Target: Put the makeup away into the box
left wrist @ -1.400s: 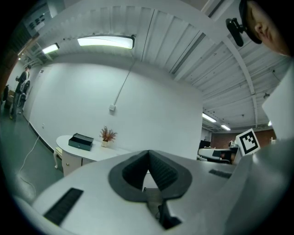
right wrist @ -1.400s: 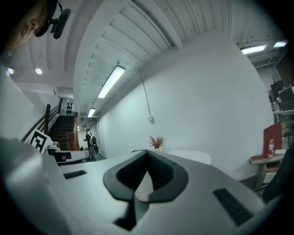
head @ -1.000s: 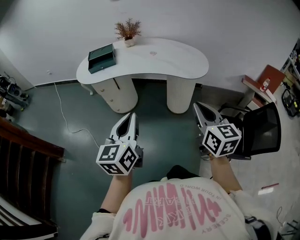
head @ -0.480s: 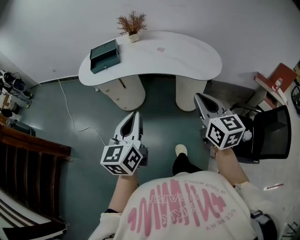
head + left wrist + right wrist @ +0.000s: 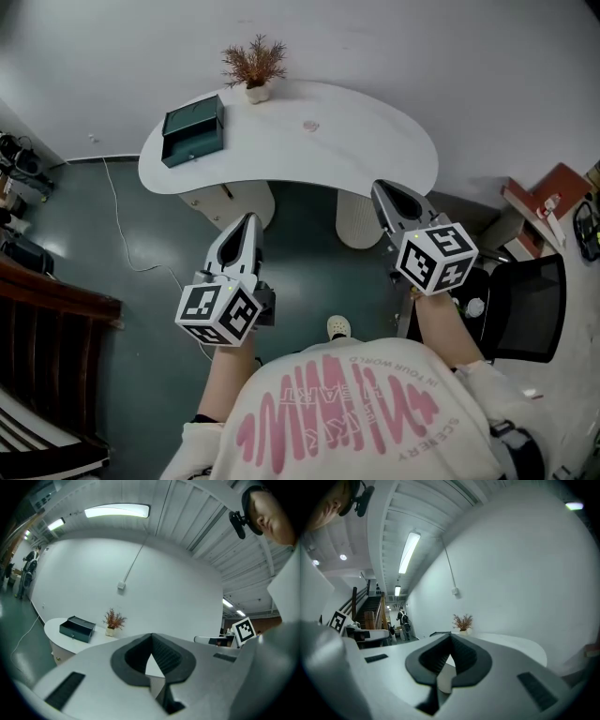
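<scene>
Nearest is the person's white shirt with pink print (image 5: pixel 347 412) and one pale shoe (image 5: pixel 338 327) on the dark green-grey floor (image 5: pixel 309 272). The two grippers are held level above that floor, short of the table. The left gripper (image 5: pixel 248 217) has its jaws together with nothing between them, and so does the right gripper (image 5: pixel 380 187). A thin white cable (image 5: pixel 122 234) trails across the floor at the left, and a black office chair (image 5: pixel 530 305) stands at the right. Ahead is one white kidney-shaped table (image 5: pixel 375 155) on two ribbed round pedestals (image 5: pixel 361 220). One dark green box with a drawer (image 5: pixel 192 129) sits at the table's left end. One small pinkish item (image 5: pixel 310 124), too small to identify, lies mid-table, well apart from the box. One dried plant in a white pot (image 5: pixel 253 70) stands at the far edge against the plain white wall (image 5: pixel 375 37).
</scene>
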The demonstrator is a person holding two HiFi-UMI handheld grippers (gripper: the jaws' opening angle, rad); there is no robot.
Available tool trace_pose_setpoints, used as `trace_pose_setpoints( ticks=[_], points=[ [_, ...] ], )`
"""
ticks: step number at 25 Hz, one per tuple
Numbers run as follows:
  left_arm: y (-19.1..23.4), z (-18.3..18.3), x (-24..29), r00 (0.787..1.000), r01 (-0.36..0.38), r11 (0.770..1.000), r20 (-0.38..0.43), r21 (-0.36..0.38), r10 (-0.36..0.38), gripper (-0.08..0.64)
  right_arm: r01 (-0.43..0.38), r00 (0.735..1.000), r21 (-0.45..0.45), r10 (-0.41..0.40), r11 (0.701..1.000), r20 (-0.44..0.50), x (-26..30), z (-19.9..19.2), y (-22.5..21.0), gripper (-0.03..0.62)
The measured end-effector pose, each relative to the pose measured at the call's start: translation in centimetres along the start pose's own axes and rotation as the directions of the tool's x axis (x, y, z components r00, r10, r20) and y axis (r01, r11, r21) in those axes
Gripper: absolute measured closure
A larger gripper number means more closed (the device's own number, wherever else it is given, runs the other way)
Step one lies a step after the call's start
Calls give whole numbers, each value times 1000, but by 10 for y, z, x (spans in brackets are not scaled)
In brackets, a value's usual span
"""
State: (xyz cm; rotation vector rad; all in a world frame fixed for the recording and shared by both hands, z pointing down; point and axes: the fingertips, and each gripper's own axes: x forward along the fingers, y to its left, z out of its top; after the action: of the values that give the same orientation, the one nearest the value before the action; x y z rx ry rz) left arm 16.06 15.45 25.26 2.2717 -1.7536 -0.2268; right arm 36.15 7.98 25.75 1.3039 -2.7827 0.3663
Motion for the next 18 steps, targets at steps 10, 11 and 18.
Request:
trace_pose_setpoints(
  ticks=[10, 11, 18],
  points=[
    [13, -2, 74, 999, -30, 999, 16, -20, 30, 557, -61, 998, 42, 62, 997, -16, 64, 7, -57, 595],
    [15, -8, 79, 999, -33, 999, 6, -24, 33, 558, -68, 997, 74, 70, 995, -18, 69, 3, -61, 595],
    [51, -34, 100, 996, -88, 992, -28, -90, 85, 558, -53, 991, 184, 75, 981, -114, 106, -42, -82, 595]
  ],
)
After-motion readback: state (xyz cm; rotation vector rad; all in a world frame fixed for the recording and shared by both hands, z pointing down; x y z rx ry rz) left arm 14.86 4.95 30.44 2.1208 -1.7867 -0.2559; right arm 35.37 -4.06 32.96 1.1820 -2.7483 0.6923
